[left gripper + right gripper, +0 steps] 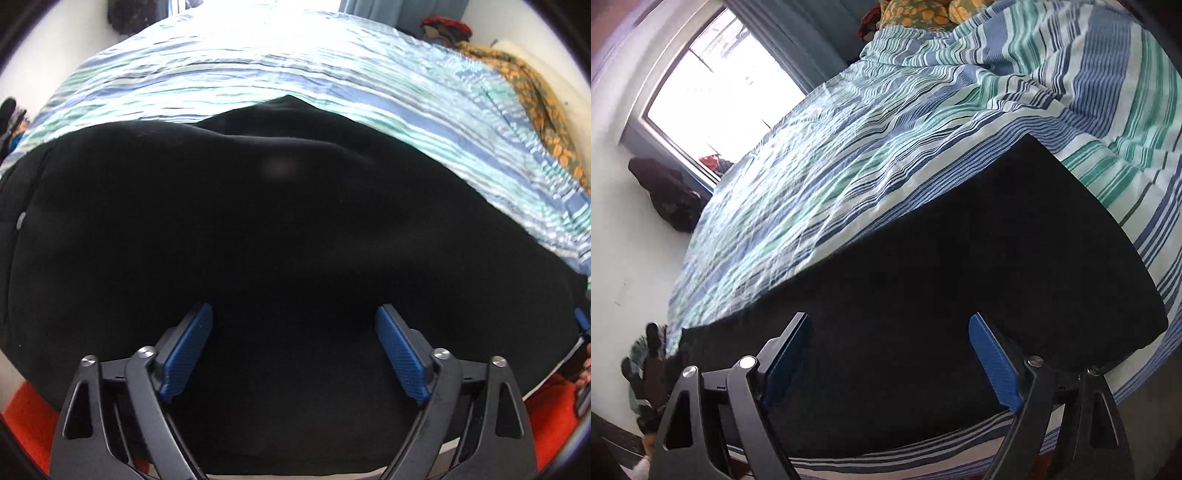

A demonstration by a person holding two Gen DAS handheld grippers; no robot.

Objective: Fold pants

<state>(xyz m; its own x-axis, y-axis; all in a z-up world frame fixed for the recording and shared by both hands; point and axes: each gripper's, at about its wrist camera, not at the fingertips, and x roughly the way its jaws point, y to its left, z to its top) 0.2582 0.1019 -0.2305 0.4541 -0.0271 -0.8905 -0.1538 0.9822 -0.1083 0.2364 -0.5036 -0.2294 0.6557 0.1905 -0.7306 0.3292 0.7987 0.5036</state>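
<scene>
Black pants [258,229] lie spread flat on a bed with a blue, green and white striped sheet [258,74]. In the left wrist view my left gripper [293,314] hovers over the near part of the cloth, its blue pads [188,347] wide apart with nothing pinched between them. In the right wrist view the same pants [960,277] show as a neat dark slab with a straight far edge. My right gripper [890,325] is open above its near edge, and its blue pad [995,365] is clear of the fabric.
The striped sheet [849,155] stretches far beyond the pants. A yellow-and-orange patterned cloth [535,96] lies at the bed's right end. A window [724,92] and a dark bundle [668,195] stand past the far side. Red-orange fabric [26,410] shows below the bed edge.
</scene>
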